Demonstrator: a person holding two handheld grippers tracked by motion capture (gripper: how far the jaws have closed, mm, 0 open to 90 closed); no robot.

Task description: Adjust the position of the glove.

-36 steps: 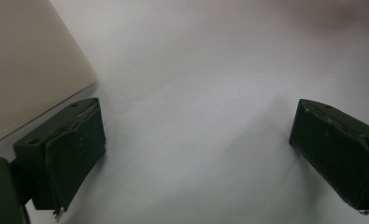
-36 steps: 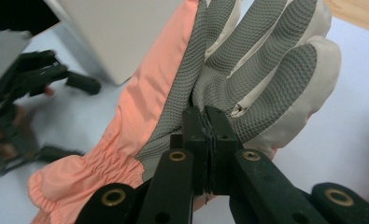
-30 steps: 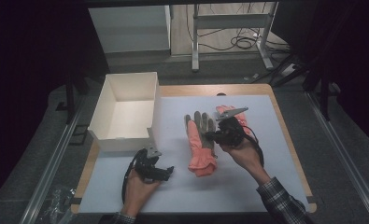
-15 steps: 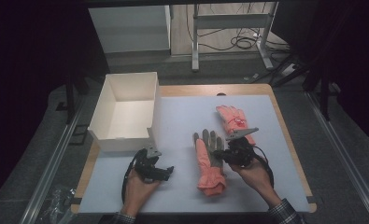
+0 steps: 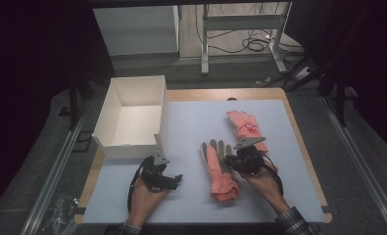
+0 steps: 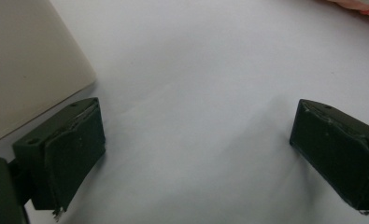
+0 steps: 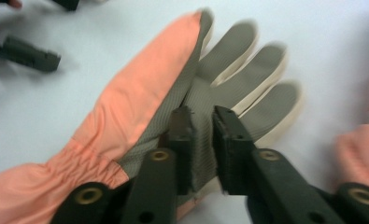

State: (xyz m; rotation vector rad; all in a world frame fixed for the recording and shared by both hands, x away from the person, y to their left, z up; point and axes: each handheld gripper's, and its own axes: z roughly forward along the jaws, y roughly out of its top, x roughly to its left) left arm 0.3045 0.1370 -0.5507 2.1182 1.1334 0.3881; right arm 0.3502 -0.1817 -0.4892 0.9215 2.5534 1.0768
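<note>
An orange glove with a grey palm (image 5: 219, 171) lies palm up on the white mat, fingers pointing away from me. My right gripper (image 5: 230, 161) rests at its right edge. In the right gripper view the jaws (image 7: 203, 116) stand a little apart over the grey palm (image 7: 247, 70); they have just been opening, and the fabric lies slack between them. A second orange glove (image 5: 247, 128) lies farther back on the right. My left gripper (image 5: 175, 179) rests on the mat near the box, open and with bare mat between its jaws (image 6: 196, 149).
A white open box (image 5: 132, 147) stands at the left of the mat, its wall close beside the left gripper (image 6: 28, 70). The white mat (image 5: 191, 122) covers a wooden table. Dark floor, rails and cables surround the table.
My right hand has come down toward the near edge with the grey-palmed glove, which now lies flat on the mat. The jaws have parted. The left hand has stayed put.
</note>
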